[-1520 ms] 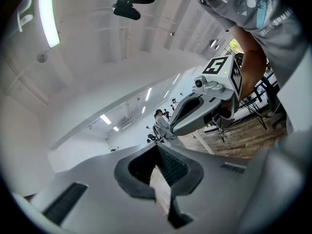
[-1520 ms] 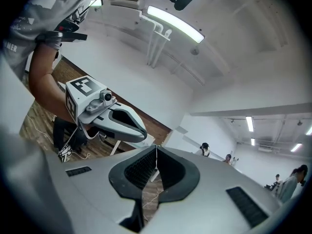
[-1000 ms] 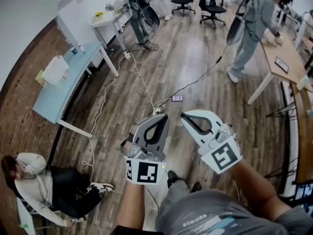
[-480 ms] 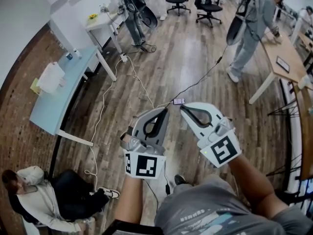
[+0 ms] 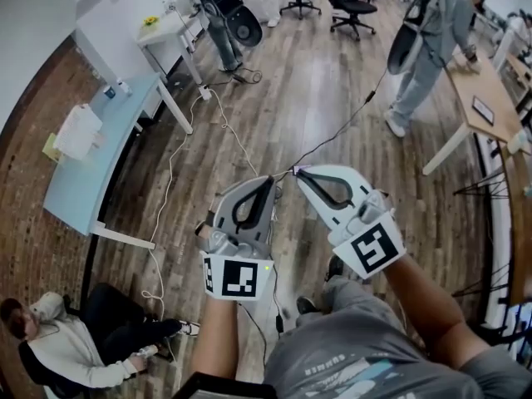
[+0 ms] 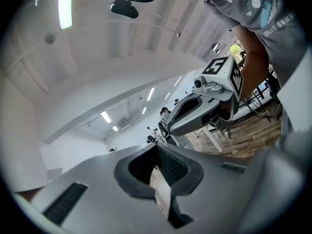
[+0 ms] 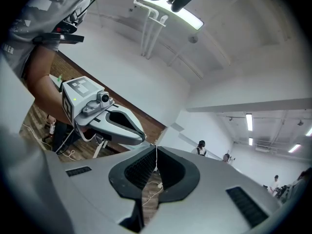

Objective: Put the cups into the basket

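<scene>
No cup and no basket shows in any view. In the head view both grippers are held out in front of the person's body, above the wooden floor. My left gripper (image 5: 268,179) has its jaws closed together with nothing between them, and its marker cube faces the camera. My right gripper (image 5: 299,174) is beside it, tips almost meeting the left's, also shut and empty. The left gripper view looks up along its own shut jaws (image 6: 157,146) toward the ceiling, with the right gripper (image 6: 165,129) alongside. The right gripper view shows its shut jaws (image 7: 156,147) and the left gripper (image 7: 143,138).
A light blue table (image 5: 83,181) stands at the left, a white table (image 5: 166,32) behind it, a wooden table (image 5: 482,98) at the right. Cables (image 5: 224,131) trail across the floor. A person (image 5: 75,364) sits at the lower left; another (image 5: 432,40) stands by the wooden table. Office chairs (image 5: 349,11) are at the back.
Both grippers have drifted a little up and left in the head view and stay shut and empty. The view itself has shifted, so the seated person lies lower in frame.
</scene>
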Demonstrator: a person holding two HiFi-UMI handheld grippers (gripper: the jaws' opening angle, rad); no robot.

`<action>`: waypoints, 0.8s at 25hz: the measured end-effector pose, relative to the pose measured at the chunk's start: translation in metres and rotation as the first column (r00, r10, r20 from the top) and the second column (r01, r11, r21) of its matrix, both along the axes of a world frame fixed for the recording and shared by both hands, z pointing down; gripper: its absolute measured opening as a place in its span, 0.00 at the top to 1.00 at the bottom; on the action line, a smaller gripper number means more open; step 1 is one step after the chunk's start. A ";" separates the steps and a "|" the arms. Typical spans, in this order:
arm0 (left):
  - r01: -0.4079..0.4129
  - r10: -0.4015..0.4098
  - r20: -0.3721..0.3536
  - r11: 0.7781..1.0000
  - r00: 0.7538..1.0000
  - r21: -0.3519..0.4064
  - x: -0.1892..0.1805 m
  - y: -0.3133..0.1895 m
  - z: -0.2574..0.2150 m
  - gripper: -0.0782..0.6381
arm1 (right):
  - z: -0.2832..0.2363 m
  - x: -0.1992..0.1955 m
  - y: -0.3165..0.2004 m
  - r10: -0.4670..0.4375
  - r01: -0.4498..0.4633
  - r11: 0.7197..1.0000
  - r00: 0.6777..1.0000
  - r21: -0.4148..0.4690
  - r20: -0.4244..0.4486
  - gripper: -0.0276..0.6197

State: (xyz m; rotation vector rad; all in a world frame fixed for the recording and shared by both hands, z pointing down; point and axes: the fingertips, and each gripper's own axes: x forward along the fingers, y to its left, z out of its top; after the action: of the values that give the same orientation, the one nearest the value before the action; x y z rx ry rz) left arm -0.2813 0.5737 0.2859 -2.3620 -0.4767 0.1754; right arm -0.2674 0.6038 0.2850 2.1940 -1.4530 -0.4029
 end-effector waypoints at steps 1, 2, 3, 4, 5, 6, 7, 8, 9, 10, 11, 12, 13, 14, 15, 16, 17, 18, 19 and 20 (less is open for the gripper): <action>0.004 -0.004 0.000 1.000 1.000 0.000 0.006 -0.004 0.000 0.89 | 0.000 0.006 -0.004 -0.003 0.003 1.000 1.000 -0.003 0.003 0.94; 0.008 -0.008 0.000 1.000 1.000 -0.001 0.013 -0.007 -0.001 0.89 | 0.000 0.012 -0.007 -0.007 0.007 1.000 1.000 -0.004 0.005 0.94; 0.013 -0.013 0.000 1.000 1.000 -0.002 0.020 -0.009 -0.001 0.89 | 0.000 0.018 -0.010 -0.013 0.013 1.000 1.000 -0.006 0.005 0.94; 0.018 -0.018 0.000 1.000 1.000 -0.003 0.027 -0.011 -0.001 0.89 | 0.001 0.025 -0.013 -0.019 0.019 1.000 1.000 -0.007 0.005 0.94; 0.023 -0.023 0.002 1.000 1.000 -0.005 0.034 -0.013 0.000 0.89 | 0.001 0.032 -0.015 -0.026 0.026 1.000 1.000 -0.006 0.004 0.94; 0.028 -0.028 0.004 1.000 1.000 -0.006 0.041 -0.015 0.001 0.89 | 0.001 0.039 -0.018 -0.033 0.033 0.999 0.999 -0.004 0.004 0.94; 0.032 -0.032 0.007 0.999 0.999 -0.006 0.049 -0.017 0.002 0.89 | 0.001 0.048 -0.021 -0.038 0.038 0.999 0.999 -0.001 0.006 0.94; 0.036 -0.036 0.008 0.999 0.999 -0.005 0.058 -0.019 0.003 0.89 | 0.002 0.058 -0.023 -0.042 0.042 0.999 0.999 0.000 0.008 0.94; 0.041 -0.041 0.008 0.999 0.999 -0.006 0.068 -0.021 0.003 0.89 | 0.002 0.067 -0.025 -0.047 0.047 0.999 0.999 0.000 0.009 0.94; 0.047 -0.047 0.009 0.999 0.999 -0.008 0.078 -0.022 0.004 0.89 | 0.002 0.077 -0.026 -0.053 0.053 0.999 0.999 -0.002 0.010 0.94; 0.054 -0.054 0.009 0.999 0.999 -0.009 0.089 -0.022 0.004 0.89 | 0.003 0.086 -0.027 -0.060 0.060 0.998 0.998 -0.003 0.010 0.94; 0.061 -0.060 0.011 0.998 0.998 -0.008 0.099 -0.022 0.004 0.89 | 0.003 0.096 -0.027 -0.068 0.068 0.998 0.998 -0.003 0.009 0.94; 0.066 -0.066 0.013 0.998 0.998 -0.007 0.109 -0.020 0.004 0.89 | 0.003 0.106 -0.026 -0.075 0.075 0.997 0.997 -0.002 0.008 0.94; 0.070 -0.070 0.013 0.998 0.997 -0.006 0.119 -0.018 0.004 0.89 | 0.003 0.116 -0.025 -0.082 0.082 0.997 0.997 0.002 0.007 0.94; 0.073 -0.073 0.011 0.997 0.997 -0.006 0.129 -0.017 0.005 0.89 | 0.002 0.125 -0.024 -0.087 0.087 0.996 0.996 0.007 0.006 0.94; 0.077 -0.077 0.008 0.997 0.997 -0.005 0.139 -0.016 0.005 0.89 | 0.002 0.135 -0.023 -0.092 0.092 0.996 0.996 0.012 0.006 0.94; 0.083 -0.083 0.004 0.997 0.997 -0.004 0.149 -0.015 0.004 0.89 | 0.001 0.145 -0.022 -0.098 0.098 0.995 0.995 0.016 0.005 0.94; 0.089 -0.089 0.002 0.996 0.996 -0.003 0.159 -0.015 0.004 0.89 | 0.001 0.154 -0.022 -0.104 0.104 0.994 0.995 0.019 0.004 0.94; 0.095 -0.095 0.002 0.995 0.995 -0.001 0.168 -0.014 0.004 0.89 | 0.001 0.162 -0.021 -0.110 0.110 0.994 0.994 0.022 0.002 0.94; 0.101 -0.101 0.003 0.995 0.995 0.001 0.177 -0.012 0.004 0.89 | 0.001 0.171 -0.019 -0.117 0.117 0.993 0.993 0.024 0.000 0.94</action>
State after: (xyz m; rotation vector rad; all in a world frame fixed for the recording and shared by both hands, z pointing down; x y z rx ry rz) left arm -0.1046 0.5614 0.2901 -2.3797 -0.3576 0.1250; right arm -0.0969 0.5845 0.2860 2.1347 -1.5903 -0.4606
